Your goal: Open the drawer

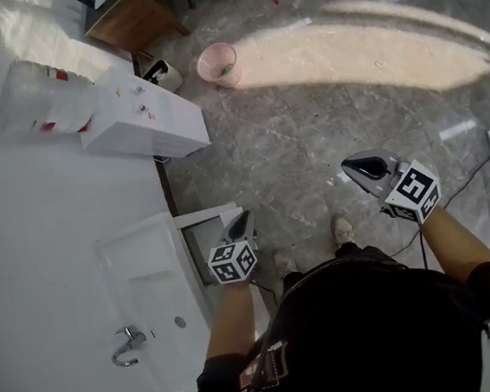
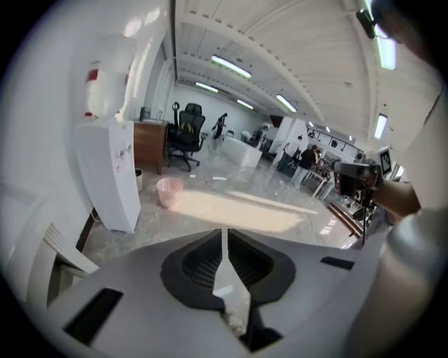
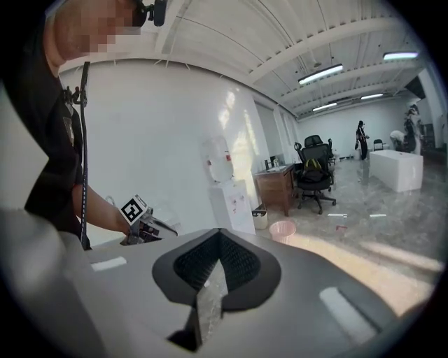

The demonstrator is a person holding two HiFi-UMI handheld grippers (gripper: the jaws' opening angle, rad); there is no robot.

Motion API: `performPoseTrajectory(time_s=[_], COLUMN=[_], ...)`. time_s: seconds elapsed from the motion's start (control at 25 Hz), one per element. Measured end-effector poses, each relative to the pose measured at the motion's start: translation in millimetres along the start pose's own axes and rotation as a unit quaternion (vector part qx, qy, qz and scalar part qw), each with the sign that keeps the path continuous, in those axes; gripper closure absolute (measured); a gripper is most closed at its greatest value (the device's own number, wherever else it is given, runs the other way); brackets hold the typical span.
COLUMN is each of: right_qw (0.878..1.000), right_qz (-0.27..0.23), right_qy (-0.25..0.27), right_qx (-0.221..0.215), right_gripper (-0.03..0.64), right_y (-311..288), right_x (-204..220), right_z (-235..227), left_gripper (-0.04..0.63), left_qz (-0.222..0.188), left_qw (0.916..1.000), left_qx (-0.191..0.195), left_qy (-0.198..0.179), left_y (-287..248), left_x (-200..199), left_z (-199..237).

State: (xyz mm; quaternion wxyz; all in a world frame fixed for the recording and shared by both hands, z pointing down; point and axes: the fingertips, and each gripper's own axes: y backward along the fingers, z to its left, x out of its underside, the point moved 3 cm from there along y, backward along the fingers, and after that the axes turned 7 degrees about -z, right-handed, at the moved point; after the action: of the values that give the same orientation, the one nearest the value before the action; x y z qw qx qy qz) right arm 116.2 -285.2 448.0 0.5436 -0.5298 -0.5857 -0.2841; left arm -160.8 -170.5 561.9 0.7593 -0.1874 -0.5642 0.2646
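Looking down, the head view alone clearly shows the drawer [image 1: 200,215], seemingly open.

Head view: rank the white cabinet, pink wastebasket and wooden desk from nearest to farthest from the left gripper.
1. white cabinet, up and left of the left gripper.
2. pink wastebasket, farther up, just right of the cabinet.
3. wooden desk, at the top edge, beyond both.

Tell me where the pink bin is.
In the head view the pink bin stands on the floor near the top, just right of the white cabinet.
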Motion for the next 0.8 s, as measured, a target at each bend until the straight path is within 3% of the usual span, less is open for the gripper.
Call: performPoseTrajectory(time_s=[0.16, 0.32, 0.56, 0.8], right_qw=[0.999, 0.998, 0.995, 0.991], right_qz=[-0.018, -0.034, -0.068, -0.093], right_qy=[0.027, 0.051, 0.075, 0.091], right_qx=[0.002, 0.005, -0.009, -0.035], right_gripper=[0.62, 0.62, 0.62, 0.62], right_y=[-4, -18, -32, -52], right_x=[-47, -89, -149, -185], right_z=[28, 67, 121, 171], left_gripper=[0.571, 0.594, 0.594, 0.595], left_qz=[-0.093, -0.176, -0.285, -0.374], left_qw=[0.9954, 0.9835, 0.9563, 0.9255], left_qx=[0.023, 0.039, 0.053, 0.033], left_qy=[-0.003, -0.016, -0.038, -0.048], left_y=[60, 130, 233, 331], left_x=[-65, -121, -190, -211], left_z=[-2, 11, 25, 46])
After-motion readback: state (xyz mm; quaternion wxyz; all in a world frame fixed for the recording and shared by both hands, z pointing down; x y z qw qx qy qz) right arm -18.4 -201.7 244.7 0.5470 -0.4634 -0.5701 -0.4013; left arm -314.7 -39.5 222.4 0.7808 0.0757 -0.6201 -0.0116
